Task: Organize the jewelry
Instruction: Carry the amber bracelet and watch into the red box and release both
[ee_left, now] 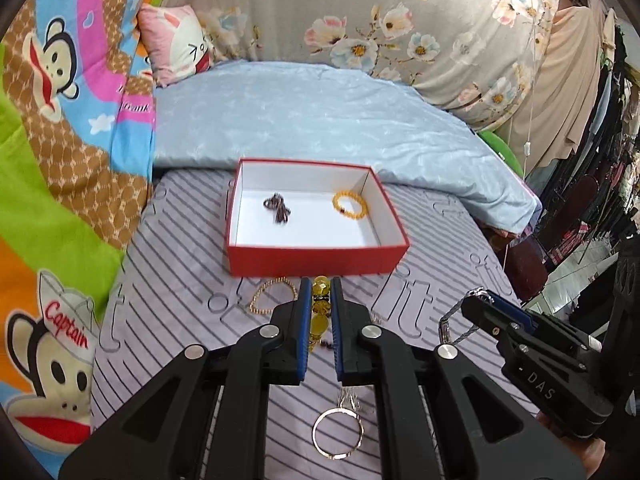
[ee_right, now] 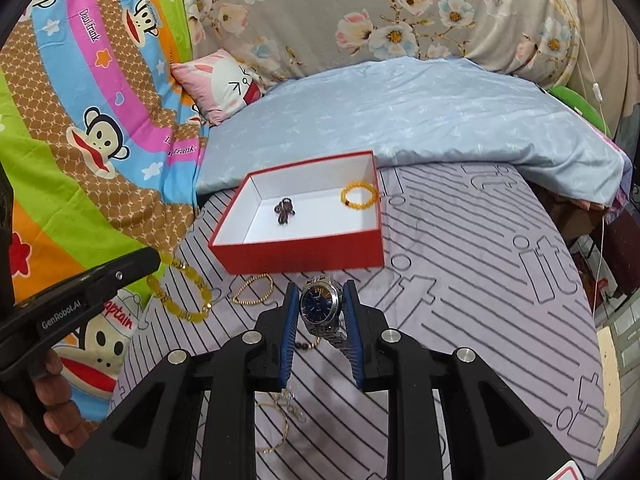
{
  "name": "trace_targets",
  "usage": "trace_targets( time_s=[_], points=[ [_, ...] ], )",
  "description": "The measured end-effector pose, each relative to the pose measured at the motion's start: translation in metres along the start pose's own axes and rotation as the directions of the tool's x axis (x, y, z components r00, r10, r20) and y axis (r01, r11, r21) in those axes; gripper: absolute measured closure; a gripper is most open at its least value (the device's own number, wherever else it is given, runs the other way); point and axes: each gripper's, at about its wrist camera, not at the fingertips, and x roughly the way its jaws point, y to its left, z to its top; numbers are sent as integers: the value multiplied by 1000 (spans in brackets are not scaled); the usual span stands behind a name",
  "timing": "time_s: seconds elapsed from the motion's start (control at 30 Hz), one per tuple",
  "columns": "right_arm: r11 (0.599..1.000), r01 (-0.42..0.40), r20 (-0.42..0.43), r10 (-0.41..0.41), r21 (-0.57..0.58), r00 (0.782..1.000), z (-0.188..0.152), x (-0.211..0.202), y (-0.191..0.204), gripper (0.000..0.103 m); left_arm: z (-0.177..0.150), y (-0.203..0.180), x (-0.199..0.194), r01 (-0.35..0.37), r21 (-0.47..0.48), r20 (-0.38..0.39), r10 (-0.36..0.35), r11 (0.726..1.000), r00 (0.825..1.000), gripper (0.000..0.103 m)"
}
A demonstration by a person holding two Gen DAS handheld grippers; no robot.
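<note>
A red box (ee_left: 316,260) with a white inside sits on the striped bed; it also shows in the right wrist view (ee_right: 296,256). In it lie a dark bead bracelet (ee_left: 277,209) and an orange bead bracelet (ee_left: 351,204). My left gripper (ee_left: 320,292) is shut on a yellow bead bracelet (ee_left: 320,312), which hangs from it in the right wrist view (ee_right: 180,300). My right gripper (ee_right: 320,300) is shut on a silver watch (ee_right: 322,308) with a blue dial, just in front of the box.
A gold bead bracelet (ee_left: 268,296) lies in front of the box. A thin gold bangle (ee_left: 338,436) and chains lie near me on the sheet. A folded blue quilt (ee_left: 320,120) lies behind the box. Cartoon bedding (ee_left: 60,160) rises at the left.
</note>
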Motion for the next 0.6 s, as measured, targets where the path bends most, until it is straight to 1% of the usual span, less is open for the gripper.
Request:
trace_targets(
  time_s=[0.13,0.27,0.33,0.43,0.6],
  points=[
    [1000,-17,15,17,-12,1000,20,8,1,82,24,-1,7,-3,12,31,2,1000,1000,95],
    [999,-31,34,32,-15,999,47,20,1,82,49,0,19,-17,21,58,15,1000,998,95],
    [999,-35,42,36,-19,999,61,28,1,82,61,2,27,-11,26,71,10,1000,997,95],
    [998,-45,54,46,-32,997,84,43,3,82,78,5,43,-34,28,83,31,999,996,95],
    [998,-48,52,50,-47,997,113,76,7,82,99,13,71,-49,25,90,47,998,995,95]
  ],
)
